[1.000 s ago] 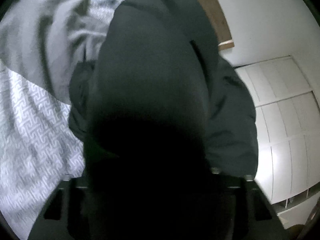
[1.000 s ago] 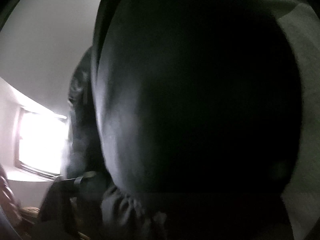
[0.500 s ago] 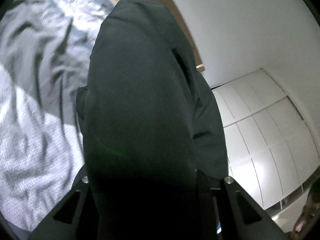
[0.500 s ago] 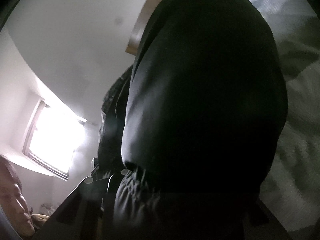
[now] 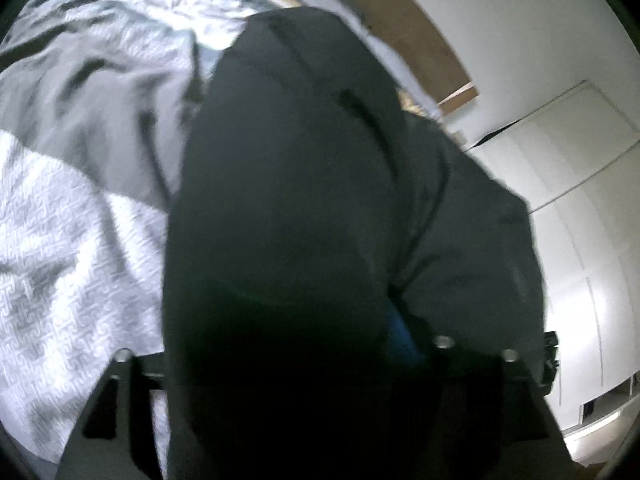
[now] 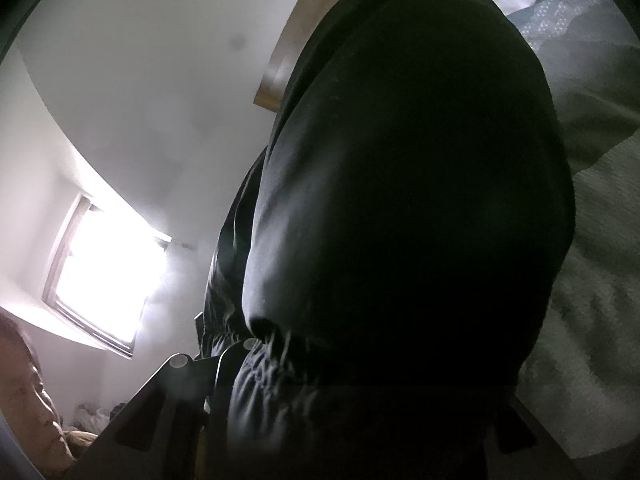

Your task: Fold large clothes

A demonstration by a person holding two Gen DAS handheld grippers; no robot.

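Note:
A large dark garment (image 5: 304, 184) with a slit pocket hangs in front of the left wrist camera, draped over my left gripper (image 5: 316, 360). That gripper's jaws are opening, spread wide with the cloth still lying between them; a blue pad (image 5: 400, 332) peeks out beside the fabric. In the right wrist view the same dark garment (image 6: 400, 184) fills the middle, held up above the bed. Its gathered elastic edge (image 6: 264, 364) bunches at my right gripper (image 6: 340, 392), which is shut on it. The cloth hides both sets of fingertips.
A bed with a grey-white patterned quilt (image 5: 52, 280) and a grey sheet (image 5: 100, 120) lies below. A wooden headboard (image 5: 404, 20) stands against the white wall, white wardrobe doors (image 5: 580, 220) to the right. A bright window (image 6: 104, 268) and a person's head (image 6: 24, 392) are visible.
The left gripper's fingers have spread much wider under the draped garment and the hand has shifted. The right gripper has risen with the garment, so more wall and window show.

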